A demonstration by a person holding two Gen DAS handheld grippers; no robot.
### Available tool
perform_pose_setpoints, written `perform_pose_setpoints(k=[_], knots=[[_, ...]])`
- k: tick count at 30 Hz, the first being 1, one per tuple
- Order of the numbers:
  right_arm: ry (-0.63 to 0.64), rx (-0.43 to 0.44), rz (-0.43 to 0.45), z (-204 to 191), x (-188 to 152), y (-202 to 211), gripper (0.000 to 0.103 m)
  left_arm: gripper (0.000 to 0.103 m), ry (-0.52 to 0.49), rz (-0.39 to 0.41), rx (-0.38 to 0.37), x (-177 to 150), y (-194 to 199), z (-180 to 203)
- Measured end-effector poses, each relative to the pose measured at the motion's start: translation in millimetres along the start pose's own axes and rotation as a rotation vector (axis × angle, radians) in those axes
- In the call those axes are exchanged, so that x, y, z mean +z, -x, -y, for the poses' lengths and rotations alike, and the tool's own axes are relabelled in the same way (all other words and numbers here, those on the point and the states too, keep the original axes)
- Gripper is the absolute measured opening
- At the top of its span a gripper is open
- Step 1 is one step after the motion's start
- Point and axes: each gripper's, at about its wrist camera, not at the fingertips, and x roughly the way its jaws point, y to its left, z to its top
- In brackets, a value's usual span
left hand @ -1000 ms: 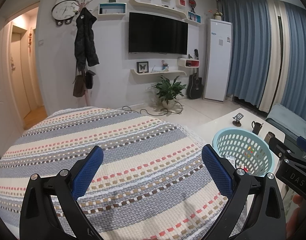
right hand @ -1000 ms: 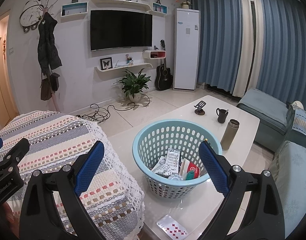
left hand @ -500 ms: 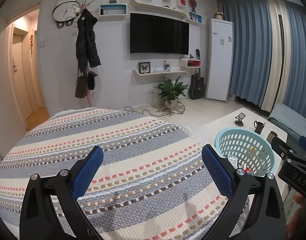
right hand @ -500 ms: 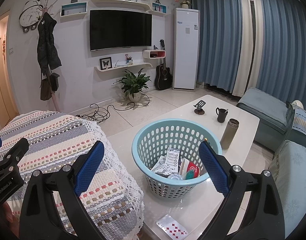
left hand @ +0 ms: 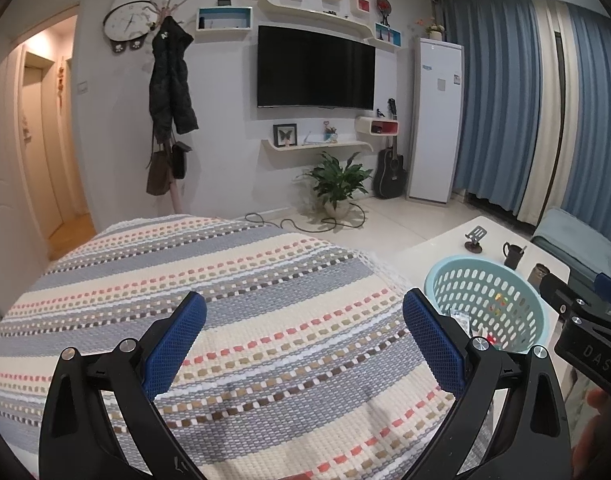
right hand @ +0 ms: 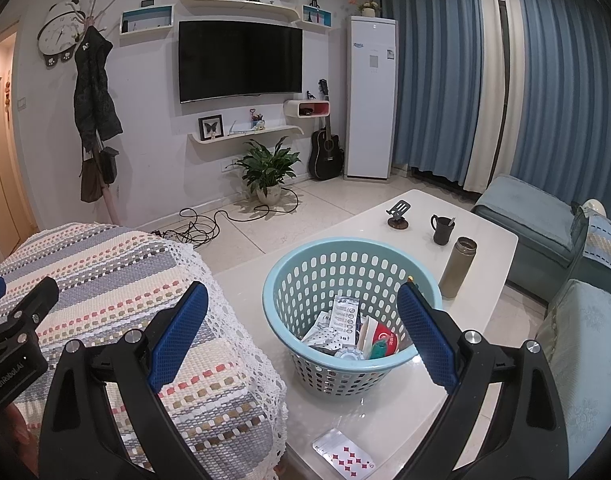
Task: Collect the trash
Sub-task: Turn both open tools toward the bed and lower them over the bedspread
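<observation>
Right wrist: basket (right hand: 347, 368) upright, mouth upward.

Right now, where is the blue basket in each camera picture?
Left wrist: the blue basket sits at the lower right, behind the right finger.
Right wrist: it stands in the middle, between the two fingers, with trash inside.
Shared landmark: the dark mug on the white table just beyond it.

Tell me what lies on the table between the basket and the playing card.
Only bare white table lies between the basket and the playing card, as the right wrist view shows.
</observation>
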Motion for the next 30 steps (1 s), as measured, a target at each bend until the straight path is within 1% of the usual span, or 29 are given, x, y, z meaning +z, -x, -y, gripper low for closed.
perform_pose_setpoints(k=[2, 5, 7, 11, 16, 18, 20, 22, 24, 30], knots=[[-0.007, 0.008, 0.004, 0, 2, 3, 0.091, 0.095, 0.0, -0.002, -0.001, 2, 0, 2], [-0.008, 0.014, 0.017, -2, 7, 11, 0.091, 0.095, -0.003, 0.021, -0.001, 8, 6, 6], [-0.003, 0.02, 0.031, -5, 12, 18, 0.091, 0.095, -0.01, 0.023, 0.004, 11, 10, 7], [-0.009, 0.029, 0.05, -9, 18, 29, 0.091, 0.095, 0.021, 0.021, 0.004, 17, 23, 0], [-0.021, 0.057, 0.058, -12, 23, 43, 0.091, 0.095, 0.035, 0.056, 0.028, 29, 47, -9], [-0.023, 0.067, 0.07, -14, 25, 50, 0.091, 0.095, 0.036, 0.069, 0.049, 31, 55, -12], [-0.032, 0.092, 0.09, -17, 27, 59, 0.091, 0.095, 0.045, 0.089, 0.087, 32, 68, -19], [-0.033, 0.11, 0.107, -22, 29, 67, 0.095, 0.095, 0.052, 0.097, 0.106, 32, 77, -26], [-0.021, 0.129, 0.124, -31, 30, 75, 0.095, 0.095, 0.059, 0.102, 0.125, 31, 85, -33], [0.041, 0.211, 0.104, -72, 24, 82, 0.095, 0.095, 0.085, 0.079, 0.235, 20, 102, -65]])
